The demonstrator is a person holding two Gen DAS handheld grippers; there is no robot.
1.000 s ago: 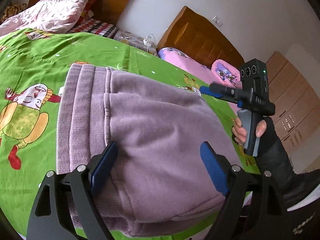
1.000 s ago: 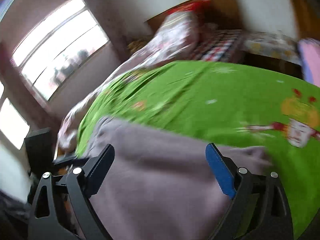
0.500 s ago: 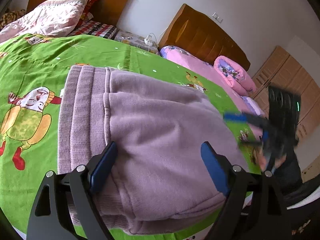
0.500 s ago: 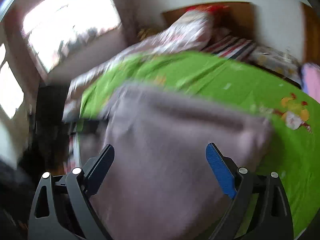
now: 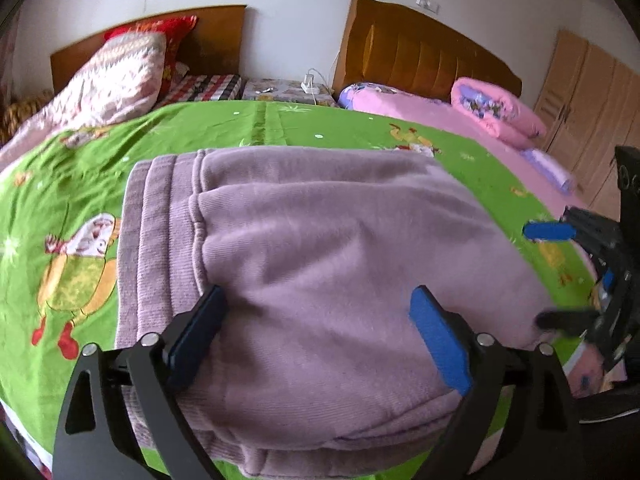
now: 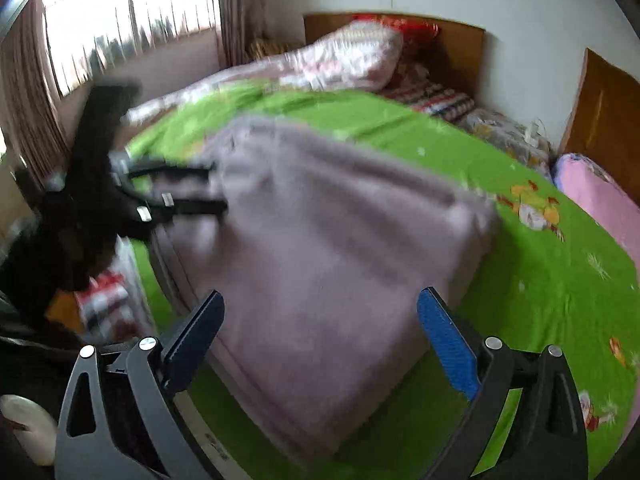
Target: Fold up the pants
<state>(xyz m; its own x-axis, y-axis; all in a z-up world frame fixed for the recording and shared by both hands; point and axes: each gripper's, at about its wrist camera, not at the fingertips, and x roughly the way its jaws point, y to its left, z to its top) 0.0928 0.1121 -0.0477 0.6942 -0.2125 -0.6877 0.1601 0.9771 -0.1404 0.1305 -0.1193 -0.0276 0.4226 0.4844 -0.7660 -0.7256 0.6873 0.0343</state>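
Folded mauve pants (image 5: 340, 260) lie in a thick stack on the green cartoon bedsheet (image 5: 60, 208), waistband at the left. My left gripper (image 5: 320, 320) hovers over the stack's near part. Its jaws are opening, with fabric below and between them but no pad pressing on it. In the right wrist view, blurred by motion, the pants (image 6: 328, 220) fill the middle and my right gripper (image 6: 320, 312) stands open above their near corner, holding nothing. Each gripper shows in the other's view: the right gripper (image 5: 560, 276) beside the stack's right edge, the left gripper (image 6: 216, 188) at its left edge.
A patterned quilt and red pillow (image 5: 120, 76) lie at the head of the bed. A second bed with pink bedding (image 5: 492, 112) stands to the right, with wooden wardrobes (image 5: 592, 112) beyond. A bright window (image 6: 120, 28) is on the left. The sheet's near edge runs just below the pants.
The right gripper dropped from above the pants' right side to beside their right edge. Its view swung until the pants filled the middle. The left view rolled slightly and its jaws spread a little.
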